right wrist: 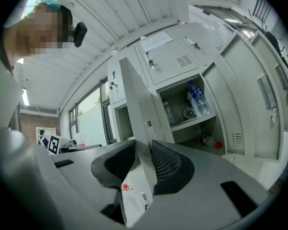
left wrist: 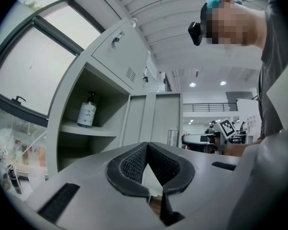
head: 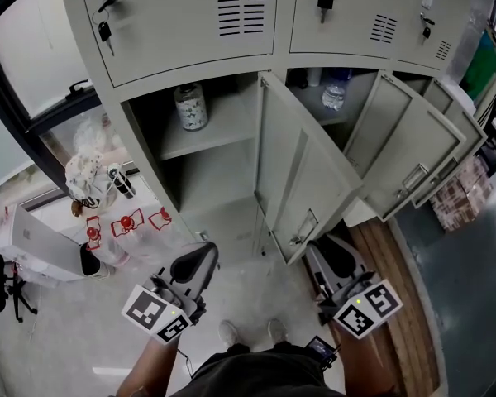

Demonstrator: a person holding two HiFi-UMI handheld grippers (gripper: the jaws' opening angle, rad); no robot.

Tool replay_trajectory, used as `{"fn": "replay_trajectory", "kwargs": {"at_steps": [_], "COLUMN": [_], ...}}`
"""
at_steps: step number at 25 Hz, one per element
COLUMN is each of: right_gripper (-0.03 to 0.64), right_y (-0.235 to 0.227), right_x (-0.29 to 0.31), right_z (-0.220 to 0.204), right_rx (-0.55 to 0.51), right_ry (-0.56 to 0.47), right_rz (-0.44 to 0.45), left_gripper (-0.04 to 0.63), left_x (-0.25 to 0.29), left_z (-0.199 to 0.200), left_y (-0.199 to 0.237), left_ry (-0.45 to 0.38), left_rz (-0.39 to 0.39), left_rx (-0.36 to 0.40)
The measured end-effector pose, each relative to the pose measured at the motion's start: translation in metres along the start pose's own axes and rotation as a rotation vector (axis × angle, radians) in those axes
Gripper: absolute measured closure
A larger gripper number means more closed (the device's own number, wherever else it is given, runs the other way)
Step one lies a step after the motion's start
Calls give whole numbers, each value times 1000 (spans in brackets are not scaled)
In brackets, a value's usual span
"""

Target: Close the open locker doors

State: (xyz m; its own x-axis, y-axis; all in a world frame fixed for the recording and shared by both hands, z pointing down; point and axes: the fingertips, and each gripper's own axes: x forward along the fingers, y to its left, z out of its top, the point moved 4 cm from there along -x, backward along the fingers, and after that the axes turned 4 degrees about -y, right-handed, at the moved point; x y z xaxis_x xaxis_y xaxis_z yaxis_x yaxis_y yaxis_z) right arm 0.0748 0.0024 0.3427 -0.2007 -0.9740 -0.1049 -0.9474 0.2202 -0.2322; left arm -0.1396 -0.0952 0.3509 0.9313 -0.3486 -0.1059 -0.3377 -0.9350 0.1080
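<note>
Right claw (right wrist: pixel 143 146): jaws closed on the free edge of the nearest locker door (head: pixel 306 164), low down by its handle. The edge fills the gap between the pads; firm contact looks likely but is not certain. Judged reason: with the edge held, the door can be swung back onto its compartment.

Left claw (left wrist: pixel 147 145): pads meet at the tips, nothing between them. It hangs low in front of the left compartment, apart from every door, presumably idle or free for the next one.

Count, head view:
- open lower doors: 3, namely the held one, a second door (head: pixel 405 151), and a third door (head: pixel 473 135) partly hidden behind it
- upper doors (head: pixel 182 23): 3, all shut, keys in their locks
- pump bottle (head: pixel 190 106): 1, on the left shelf
- water bottle (head: pixel 335 93): 1, in the middle compartment

No door closed yet.
</note>
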Motion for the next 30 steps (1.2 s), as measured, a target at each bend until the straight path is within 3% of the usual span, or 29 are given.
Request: {"fn": "replay_trajectory", "kwargs": {"at_steps": [30], "right_gripper": [529], "right_y": [69], "right_x": [40], "right_z": [-23], "right_rx": [5], "right_ry": [7], "right_rz": [75], "left_gripper": [586], "left_x": [-52], "left_z": [5], "left_y": [40], "left_ry": [-7], "left_rz": [6], "left_rx": [3]}}
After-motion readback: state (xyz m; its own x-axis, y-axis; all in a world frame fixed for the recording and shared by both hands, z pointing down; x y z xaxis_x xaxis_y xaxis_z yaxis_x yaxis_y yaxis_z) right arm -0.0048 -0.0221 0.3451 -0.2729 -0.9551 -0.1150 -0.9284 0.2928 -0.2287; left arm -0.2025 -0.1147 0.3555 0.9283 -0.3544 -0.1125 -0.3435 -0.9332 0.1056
